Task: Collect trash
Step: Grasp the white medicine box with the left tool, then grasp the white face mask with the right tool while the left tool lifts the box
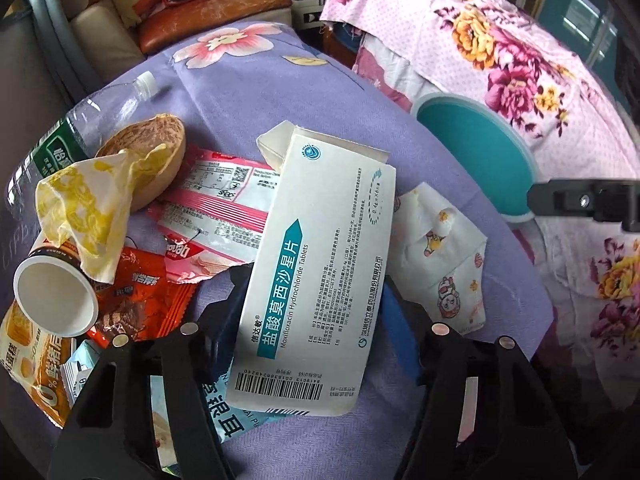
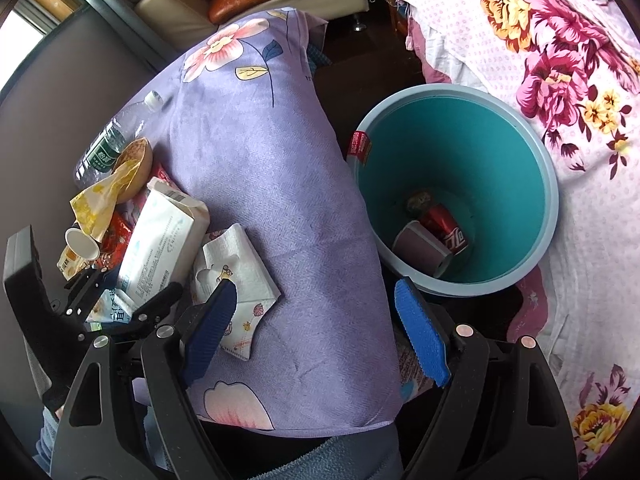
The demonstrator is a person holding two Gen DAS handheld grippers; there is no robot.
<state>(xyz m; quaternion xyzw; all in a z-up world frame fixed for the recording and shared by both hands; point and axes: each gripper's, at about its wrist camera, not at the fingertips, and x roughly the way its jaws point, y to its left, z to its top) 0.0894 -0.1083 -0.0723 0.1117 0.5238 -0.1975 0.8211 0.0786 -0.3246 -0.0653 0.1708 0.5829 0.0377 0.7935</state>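
Observation:
A white medicine box (image 1: 320, 264) with teal print stands tilted between the fingers of my left gripper (image 1: 312, 280), whose pads press on its two long edges. From the right wrist view the same box (image 2: 160, 240) rises off the trash pile in the left gripper (image 2: 128, 284). My right gripper (image 2: 316, 286) hangs open over the purple flowered cloth (image 2: 260, 168), its left pad just above a cartoon-print tissue (image 2: 236, 276). The teal bin (image 2: 520, 160) stands to the right and holds a red cola can (image 2: 444, 228) and a greyish cup (image 2: 420, 248).
Trash lies left of the box: a clear water bottle (image 1: 80, 128), a brown bowl (image 1: 160, 148), a yellow wrapper (image 1: 88, 208), a white paper cup (image 1: 56, 300), pink (image 1: 216, 208) and orange-red (image 1: 140, 292) wrappers. A pink floral sheet (image 2: 560, 60) lies beyond the bin. A sofa stands behind.

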